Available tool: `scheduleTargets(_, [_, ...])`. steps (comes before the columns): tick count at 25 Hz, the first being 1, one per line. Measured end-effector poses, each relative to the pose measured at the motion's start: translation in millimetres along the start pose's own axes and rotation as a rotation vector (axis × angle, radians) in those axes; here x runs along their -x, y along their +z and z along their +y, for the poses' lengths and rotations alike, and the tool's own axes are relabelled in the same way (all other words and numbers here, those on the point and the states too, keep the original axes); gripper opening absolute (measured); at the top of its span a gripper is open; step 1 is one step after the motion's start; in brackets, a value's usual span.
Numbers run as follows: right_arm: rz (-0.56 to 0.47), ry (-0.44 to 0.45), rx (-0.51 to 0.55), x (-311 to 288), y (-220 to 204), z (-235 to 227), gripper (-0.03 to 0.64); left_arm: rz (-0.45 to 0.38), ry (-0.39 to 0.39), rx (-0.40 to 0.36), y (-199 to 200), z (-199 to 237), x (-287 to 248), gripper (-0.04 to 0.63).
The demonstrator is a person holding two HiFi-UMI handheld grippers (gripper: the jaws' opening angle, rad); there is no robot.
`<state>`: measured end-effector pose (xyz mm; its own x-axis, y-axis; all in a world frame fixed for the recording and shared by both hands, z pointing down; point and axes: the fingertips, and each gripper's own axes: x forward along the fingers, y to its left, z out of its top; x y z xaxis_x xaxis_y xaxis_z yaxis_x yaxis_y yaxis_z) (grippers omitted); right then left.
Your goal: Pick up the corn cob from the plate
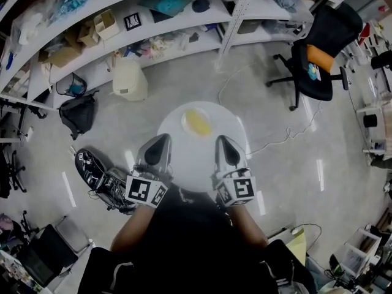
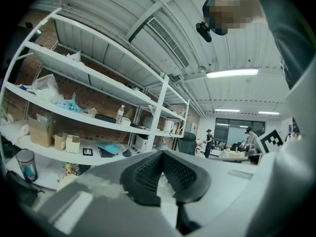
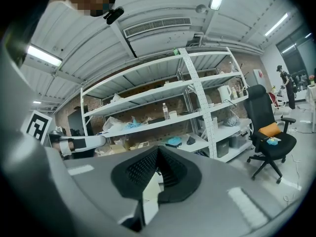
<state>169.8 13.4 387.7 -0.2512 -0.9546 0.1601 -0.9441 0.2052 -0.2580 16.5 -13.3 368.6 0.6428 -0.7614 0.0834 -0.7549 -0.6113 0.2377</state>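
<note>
We see the yellow corn cob (image 1: 198, 122) on the round white plate (image 1: 184, 116), far side of the white round surface (image 1: 190, 164), its long axis slanting. Left claw (image 1: 163, 139) and right claw (image 1: 219, 139) are both closed and empty, short of the plate. The right looks nearer.

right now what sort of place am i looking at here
Probably a lab or workshop that doubles as storage: tall white shelving racks cluttered with cardboard boxes, and a black office chair on a bare polished floor.
</note>
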Motion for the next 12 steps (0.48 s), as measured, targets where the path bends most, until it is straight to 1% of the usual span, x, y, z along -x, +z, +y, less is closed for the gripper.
scheduleTargets(12, [0.051,-0.035,0.005,-17.6,-18.3,2.0,0.008,0.02,-0.01,0.031,-11.0,21.8,-6.2,0.002])
